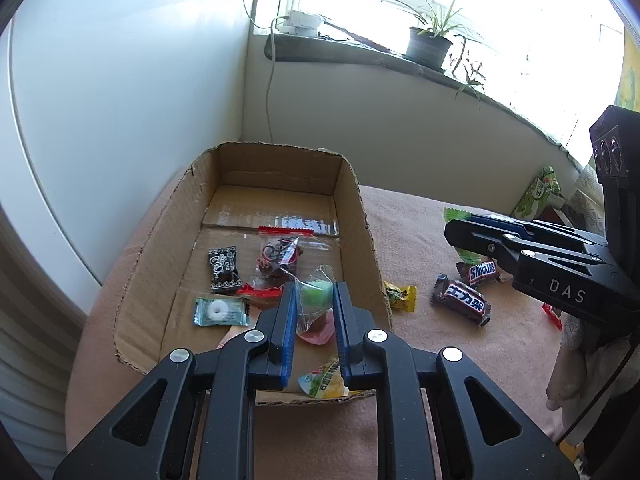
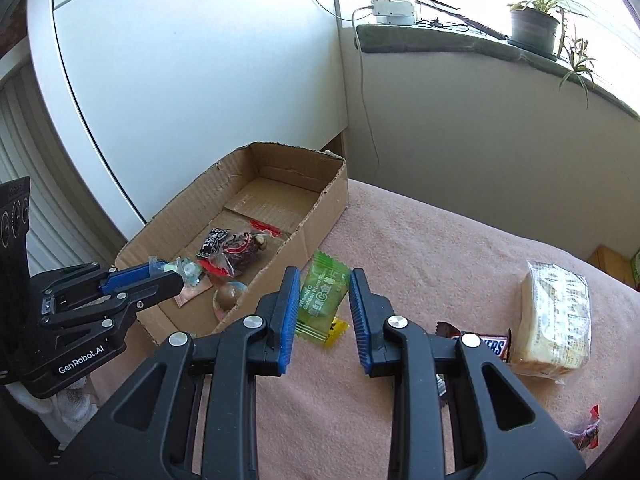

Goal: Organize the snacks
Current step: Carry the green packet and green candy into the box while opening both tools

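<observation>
**A:** The left gripper has its fingers clenched on a small sweet. It's in a clear wrapper with a green lump inside, held over the near end of the cardboard box at the table's left edge.

**B:** The right gripper is grasping a green sachet with crimped ends and pale lettering, just right of the box.

**A:** Loose on the pink cloth are a brown Snickers bar and a yellow sweet, which sits by the box's right wall.
</observation>
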Tool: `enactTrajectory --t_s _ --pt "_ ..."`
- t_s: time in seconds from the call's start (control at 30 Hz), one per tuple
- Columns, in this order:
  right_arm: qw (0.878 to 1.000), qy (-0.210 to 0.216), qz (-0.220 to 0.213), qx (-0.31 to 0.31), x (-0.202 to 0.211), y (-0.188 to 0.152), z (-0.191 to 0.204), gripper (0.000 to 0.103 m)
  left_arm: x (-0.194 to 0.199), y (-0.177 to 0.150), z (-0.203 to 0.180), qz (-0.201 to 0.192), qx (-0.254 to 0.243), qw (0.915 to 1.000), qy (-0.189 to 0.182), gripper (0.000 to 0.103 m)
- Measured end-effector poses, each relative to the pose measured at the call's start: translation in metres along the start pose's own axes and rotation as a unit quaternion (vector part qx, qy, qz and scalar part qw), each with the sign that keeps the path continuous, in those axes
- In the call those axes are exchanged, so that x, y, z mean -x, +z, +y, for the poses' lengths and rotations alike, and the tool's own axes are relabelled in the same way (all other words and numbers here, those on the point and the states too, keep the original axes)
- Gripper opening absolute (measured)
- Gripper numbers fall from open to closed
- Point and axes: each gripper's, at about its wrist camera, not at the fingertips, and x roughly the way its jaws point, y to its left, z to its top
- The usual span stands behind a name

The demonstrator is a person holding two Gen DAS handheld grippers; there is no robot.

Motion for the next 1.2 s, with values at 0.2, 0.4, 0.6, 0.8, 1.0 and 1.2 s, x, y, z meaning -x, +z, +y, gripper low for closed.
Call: enactTrajectory --t_s 0.2,0.4,0.6,0.8,1.0,1.2 --pt "1.0 0.016 -0.001 0.015 -0.019 0.021 0.016 0.026 -0.001 0.004 0.013 -0.001 0.003 0.9999 0.014 0.016" --pt "0.999 0.026 0.004 0.026 -0.039 0.035 0.03 0.026 -0.004 0.007 0.024 -0.002 0.008 0.9996 0.026 0.016" --pt "0.999 0.03 0.012 0.033 -0.057 0.044 0.038 0.026 -0.007 0.01 0.029 0.0 0.012 0.9995 0.029 0.016" --pt "0.999 0.03 0.022 0.035 -0.07 0.046 0.04 0.026 -0.009 0.012 0.03 0.0 0.012 0.9995 0.029 0.016" --pt "0.998 0.033 0.027 0.034 -0.073 0.045 0.042 0.026 -0.011 0.012 0.031 0.0 0.014 0.9995 0.03 0.016" --pt "0.998 0.038 0.024 0.037 -0.073 0.045 0.043 0.026 -0.01 0.011 0.03 -0.002 0.014 0.9994 0.032 0.019"
